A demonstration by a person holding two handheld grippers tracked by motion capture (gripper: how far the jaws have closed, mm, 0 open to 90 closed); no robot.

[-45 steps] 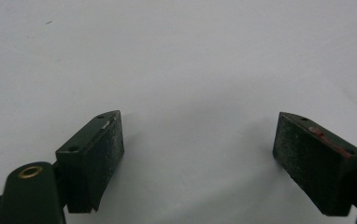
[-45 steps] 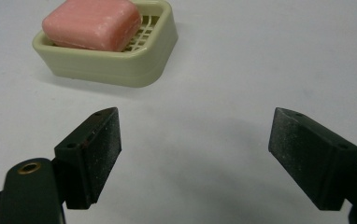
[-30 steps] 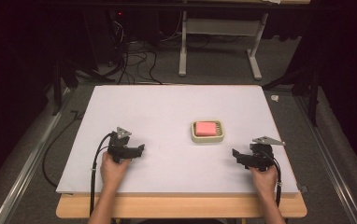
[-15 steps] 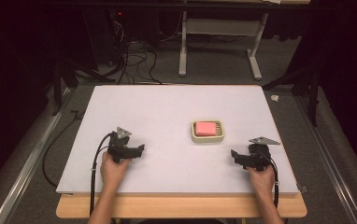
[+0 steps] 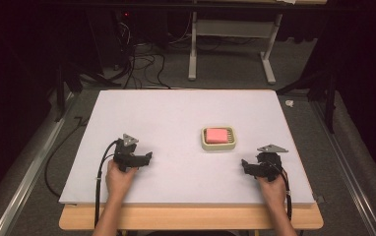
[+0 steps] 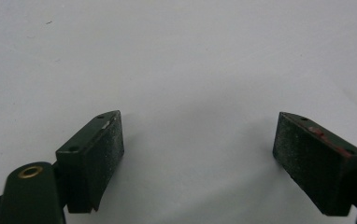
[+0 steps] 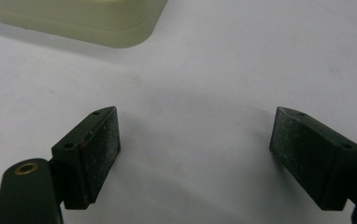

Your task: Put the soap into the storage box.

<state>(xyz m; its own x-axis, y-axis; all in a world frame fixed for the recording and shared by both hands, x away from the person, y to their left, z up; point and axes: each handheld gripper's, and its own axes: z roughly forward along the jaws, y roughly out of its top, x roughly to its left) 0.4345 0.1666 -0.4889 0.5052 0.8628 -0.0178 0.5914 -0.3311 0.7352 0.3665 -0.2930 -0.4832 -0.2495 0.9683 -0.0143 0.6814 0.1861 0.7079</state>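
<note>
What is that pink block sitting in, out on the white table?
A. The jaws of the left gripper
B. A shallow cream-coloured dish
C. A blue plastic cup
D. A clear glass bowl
B: the high view shows the pink rectangular block lying inside a shallow cream-coloured plastic dish on the white table, apart from both grippers, whose jaws stand open and empty.

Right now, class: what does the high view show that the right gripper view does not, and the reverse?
High view: the pink block in the dish, both hands, the left gripper and the floor cables. Right gripper view: the grainy inner faces of the right gripper, its jaws wide apart with nothing between them, and the dish's side wall close up. Both share the white table, the cream dish and the right gripper.
</note>
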